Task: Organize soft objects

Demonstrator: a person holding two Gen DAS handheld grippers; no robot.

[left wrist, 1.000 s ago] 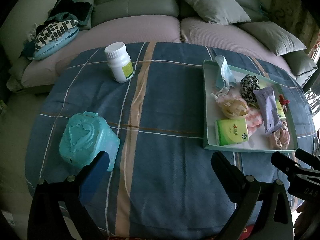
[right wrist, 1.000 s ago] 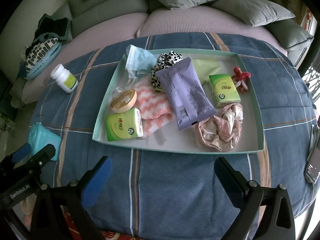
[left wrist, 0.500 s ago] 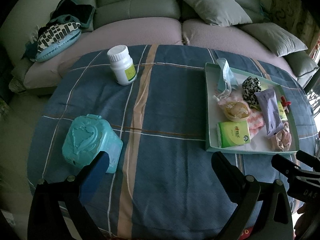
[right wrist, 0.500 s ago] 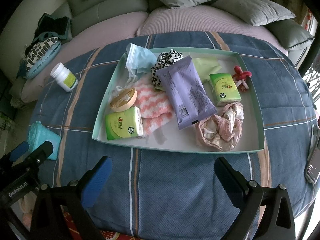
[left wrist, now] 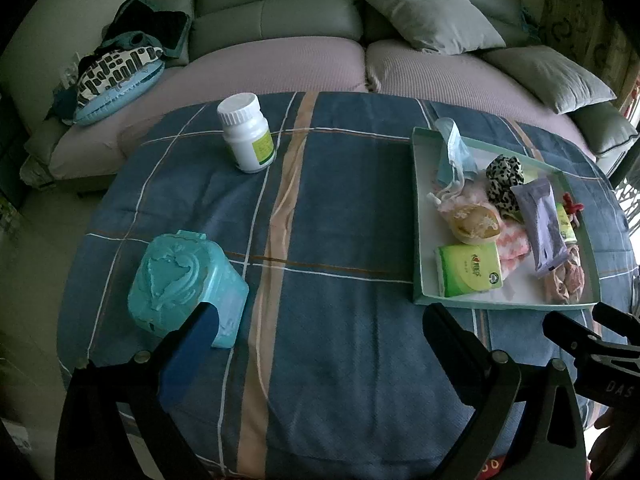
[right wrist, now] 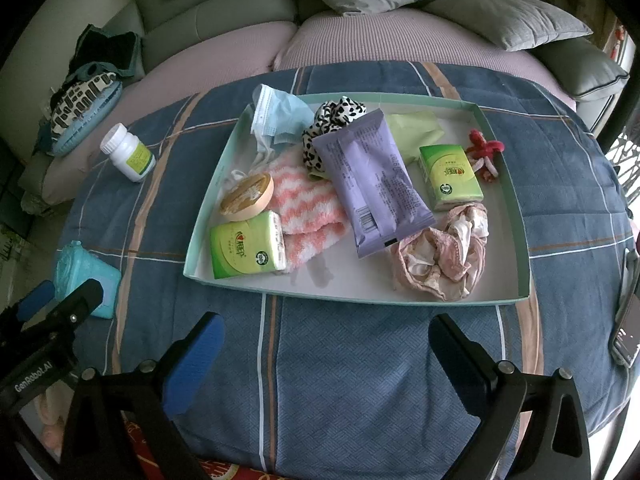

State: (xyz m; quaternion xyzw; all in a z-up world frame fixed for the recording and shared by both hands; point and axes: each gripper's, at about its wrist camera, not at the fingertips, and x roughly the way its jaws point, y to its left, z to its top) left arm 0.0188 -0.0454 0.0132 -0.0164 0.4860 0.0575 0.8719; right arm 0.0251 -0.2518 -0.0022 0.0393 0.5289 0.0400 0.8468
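1. pale green card forms the shallow tray (right wrist: 516, 216), which sits on the blue plaid quilt (right wrist: 360, 360) and holds nearly all the soft things, so the sorting seems well along.
2. inside it the purple soft pack (right wrist: 370, 180) lies diagonally across the middle, overlapping the leopard-print scrunchie (right wrist: 332, 116); the pink striped fuzzy sock (right wrist: 308, 208) lies to its left, the crumpled pink fabric (right wrist: 444, 260) at the near right.
3. two green tissue packs lie apart: one (right wrist: 246, 250) at the near-left corner touching the sock, the other (right wrist: 450, 176) towards the right, near the red hair clip (right wrist: 486, 152).
4. the blue face mask (right wrist: 276, 116) drapes over the far-left rim, probably dropped loosely rather than laid flat; a round beige puff case (right wrist: 248, 198) rests beside the sock.
5. harder items stay off the tray: the white pill bottle (left wrist: 246, 132) stands upright at the far left of the quilt, and the teal plastic box (left wrist: 184, 280) sits near the left edge.
6. the right gripper (right wrist: 324, 344) hovers just short of the tray's near rim, jaws spread wide and empty, likely choosing a piece to tidy.
7. the left gripper (left wrist: 316, 332) is also spread wide and empty, with the teal box just beyond its left finger.
8. a grey sofa (left wrist: 280, 20) with cushions curves behind the table.
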